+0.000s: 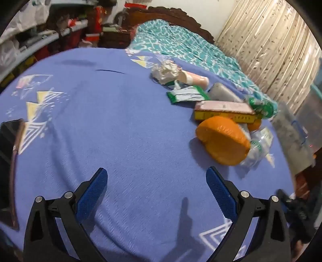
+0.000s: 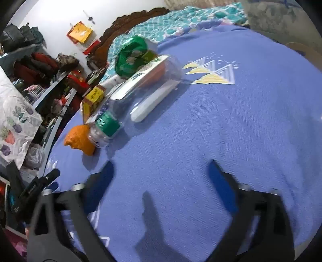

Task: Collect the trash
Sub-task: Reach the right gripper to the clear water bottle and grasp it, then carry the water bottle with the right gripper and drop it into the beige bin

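On the blue bedspread [image 1: 120, 131], both grippers, left gripper [image 1: 156, 181] and right gripper [image 2: 161, 175], hover open and empty. Beside the orange round packet [image 1: 221, 141], that clear plastic bottle [image 2: 140, 94] could easily roll away if nudged.

Blue bedspread [image 1: 120, 125] with triangle prints, teal patterned blanket [image 1: 181, 44] against carved wooden headboard [image 1: 177, 14], beige leaf-print curtain [image 1: 271, 50], cluttered shelves [image 1: 40, 40] alongside, dark phone [image 1: 10, 161] at bedspread edge, red-yellow wall calendar [image 2: 80, 33].
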Demonstrator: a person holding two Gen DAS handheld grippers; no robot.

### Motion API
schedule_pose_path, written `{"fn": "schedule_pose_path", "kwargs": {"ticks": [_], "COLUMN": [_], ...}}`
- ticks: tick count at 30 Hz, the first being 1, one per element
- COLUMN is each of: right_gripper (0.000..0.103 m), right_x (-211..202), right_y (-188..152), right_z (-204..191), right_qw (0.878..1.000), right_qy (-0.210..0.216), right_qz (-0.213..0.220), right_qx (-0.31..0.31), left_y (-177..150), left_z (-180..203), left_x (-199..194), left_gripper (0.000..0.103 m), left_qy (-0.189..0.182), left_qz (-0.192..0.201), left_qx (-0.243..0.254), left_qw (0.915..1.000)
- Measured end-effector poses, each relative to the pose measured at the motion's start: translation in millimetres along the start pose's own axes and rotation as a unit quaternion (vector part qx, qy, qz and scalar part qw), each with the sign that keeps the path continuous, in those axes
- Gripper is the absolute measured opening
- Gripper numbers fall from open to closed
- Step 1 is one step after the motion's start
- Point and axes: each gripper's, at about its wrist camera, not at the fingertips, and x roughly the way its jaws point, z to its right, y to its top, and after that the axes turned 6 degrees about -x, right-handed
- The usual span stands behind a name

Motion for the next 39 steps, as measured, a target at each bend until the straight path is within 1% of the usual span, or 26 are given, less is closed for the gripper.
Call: {"fn": "schedule_pose_path", "kwargs": {"ticks": [2,4,5,6,7,9,11,14,15,16,17,18,19,21,22,24,25,27,29,30,31,33,34,36,38,39], "right_gripper": [0.080,0.080,0.080,0.080,0.081,0.081,0.080,0.080,0.070,0.060,0.059,0.058,0.058,0.057,0.055,0.051,0.050,0.049,0.048,0.048,0.047,0.047,0.049,0.055,0.076,0.078], "right_x": [7,18,24,31,35,49,64,86,94,100,103,101,97,88,79,59,47,20,-4,-18,-26,-41,-45,-47,-45,-46], "right_y": [7,18,23,30,36,49,59,66,67,69,67,66,63,57,54,46,43,37,32,28,26,20,18,18,20,22], "right_z": [-3,-9,-12,-15,-20,-33,-44,-51,-49,-48,-45,-43,-43,-36,-29,-14,-5,19,35,43,47,54,56,58,59,61], "right_qw": [1.000,0.999,0.999,0.997,0.996,0.992,0.990,0.989,0.987,0.986,0.984,0.985,0.988,0.991,0.992,0.995,0.996,0.998,0.999,0.998,0.997,0.989,0.984,0.980,0.982,0.981], "right_qy": [0.005,0.026,0.038,0.058,0.070,0.106,0.117,0.107,0.110,0.111,0.120,0.120,0.108,0.094,0.091,0.071,0.057,0.027,-0.011,-0.041,-0.063,-0.125,-0.150,-0.170,-0.162,-0.162], "right_qz": [-0.005,-0.021,-0.027,-0.034,-0.038,-0.047,-0.058,-0.074,-0.079,-0.083,-0.087,-0.087,-0.084,-0.078,-0.076,-0.066,-0.061,-0.049,-0.032,-0.021,-0.014,0.003,0.009,0.015,0.021,0.027], "right_qx": [0.002,0.013,0.020,0.032,0.039,0.048,0.049,0.068,0.081,0.089,0.097,0.093,0.077,0.058,0.052,0.036,0.022,0.002,-0.022,-0.038,-0.049,-0.081,-0.094,-0.102,-0.099,-0.100], "left_y": [11,23,28,34,37,44,46,46,46,46,46,46,47,46,44,38,33,25,10,5,-3,-13,-19,-29,-35,-36], "left_z": [6,15,20,27,31,43,50,56,57,58,58,58,59,64,69,73,77,80,85,88,97,110,121,142,159,164], "left_x": [2,6,9,14,17,26,37,55,60,70,72,75,76,74,67,55,45,36,26,24,20,18,17,20,27,30], "left_gripper": [0.093,0.093,0.093,0.089,0.084,0.078,0.072,0.068,0.063,0.056,0.052,0.039,0.021,0.015,0.011,0.007,0.007,0.007,0.007,0.007,0.007,0.007,0.007,0.007,0.007,0.007], "left_qy": [-0.016,-0.050,-0.074,-0.101,-0.114,-0.156,-0.175,-0.181,-0.181,-0.187,-0.200,-0.221,-0.236,-0.241,-0.242,-0.244,-0.252,-0.262,-0.284,-0.292,-0.299,-0.302,-0.301,-0.298,-0.294,-0.290], "left_qz": [-0.002,-0.011,-0.020,-0.033,-0.040,-0.067,-0.088,-0.107,-0.110,-0.121,-0.129,-0.136,-0.140,-0.140,-0.133,-0.122,-0.118,-0.122,-0.138,-0.144,-0.152,-0.157,-0.156,-0.160,-0.168,-0.171], "left_qx": [0.003,0.002,-0.001,-0.005,-0.007,-0.009,-0.015,-0.024,-0.027,-0.037,-0.045,-0.051,-0.049,-0.034,-0.013,0.014,0.041,0.070,0.105,0.117,0.140,0.171,0.192,0.217,0.228,0.230], "left_qw": [0.9999,0.9987,0.9971,0.9944,0.9927,0.9854,0.9805,0.9773,0.9769,0.9742,0.9702,0.9643,0.9604,0.9598,0.9611,0.9618,0.9596,0.9548,0.9430,0.9384,0.9317,0.9244,0.9209,0.9158,0.9130,0.9133]}}
